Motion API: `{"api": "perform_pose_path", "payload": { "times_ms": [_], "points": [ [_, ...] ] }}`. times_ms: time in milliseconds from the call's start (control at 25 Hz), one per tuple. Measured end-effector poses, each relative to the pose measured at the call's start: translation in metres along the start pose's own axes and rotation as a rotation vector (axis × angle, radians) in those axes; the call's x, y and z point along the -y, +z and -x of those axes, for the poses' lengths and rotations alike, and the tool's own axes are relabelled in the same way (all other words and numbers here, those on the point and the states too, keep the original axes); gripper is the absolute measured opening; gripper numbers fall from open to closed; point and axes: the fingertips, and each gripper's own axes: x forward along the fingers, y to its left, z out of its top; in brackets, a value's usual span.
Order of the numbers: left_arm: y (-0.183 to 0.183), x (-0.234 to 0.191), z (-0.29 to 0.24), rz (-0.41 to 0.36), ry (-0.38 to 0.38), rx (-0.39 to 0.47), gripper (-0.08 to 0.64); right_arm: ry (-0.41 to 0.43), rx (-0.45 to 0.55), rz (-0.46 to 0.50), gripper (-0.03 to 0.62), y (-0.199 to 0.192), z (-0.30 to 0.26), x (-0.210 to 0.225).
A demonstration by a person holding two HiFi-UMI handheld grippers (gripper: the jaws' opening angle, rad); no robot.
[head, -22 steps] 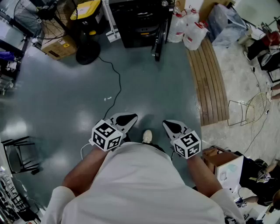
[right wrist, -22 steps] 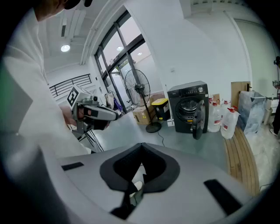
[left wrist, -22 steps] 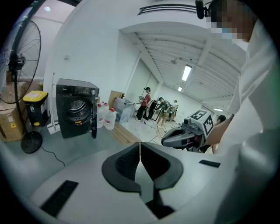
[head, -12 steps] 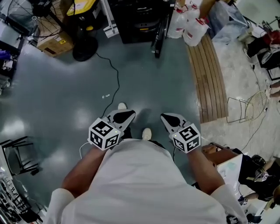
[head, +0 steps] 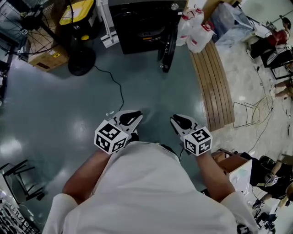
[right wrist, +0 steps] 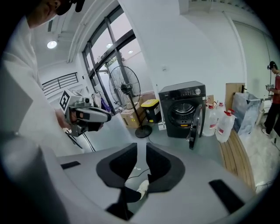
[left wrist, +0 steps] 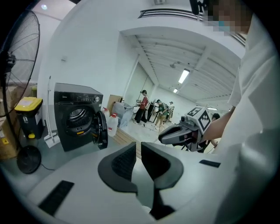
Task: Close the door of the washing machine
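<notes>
The black washing machine [head: 142, 23] stands at the top of the head view, and its round door [head: 167, 45] hangs open to the right. Both gripper views show the machine [left wrist: 74, 116] [right wrist: 181, 109] and the door [left wrist: 100, 130] [right wrist: 194, 124] some way ahead across the floor. My left gripper [head: 130, 119] and right gripper [head: 179, 122] are held side by side in front of my body, far from the door. The jaws of each stand almost together with only a thin slit between them. Nothing is held in the left gripper [left wrist: 138, 159] or the right gripper [right wrist: 141, 162].
Left of the machine are a floor fan [head: 80, 59], a yellow-lidded bin [head: 78, 13] and a cardboard box [head: 43, 59]. A black cable [head: 120, 91] trails over the grey floor. White jugs [head: 197, 32] and a wooden slatted platform [head: 213, 82] lie to the right.
I have stepped toward the washing machine, so it and the fan sit lower and larger in the head view. Both grippers keep their pose in front of me.
</notes>
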Motion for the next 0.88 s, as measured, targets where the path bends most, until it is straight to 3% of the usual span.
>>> {"api": "perform_pose_path", "payload": {
  "times_ms": [240,440,880],
  "points": [
    [0.030,-0.077,0.020,-0.029,-0.031,-0.002,0.026,-0.084,0.015,-0.013,0.089,0.054,-0.062,0.022],
    [0.045,-0.121,0.031,-0.017,-0.009,0.021,0.045,-0.133,-0.011,-0.035,0.106,0.075,-0.095,0.054],
    [0.102,-0.216,0.006,0.022,0.078,0.046,0.052,-0.203,-0.058,-0.119,0.114,0.111,-0.170,0.213]
  ]
}}
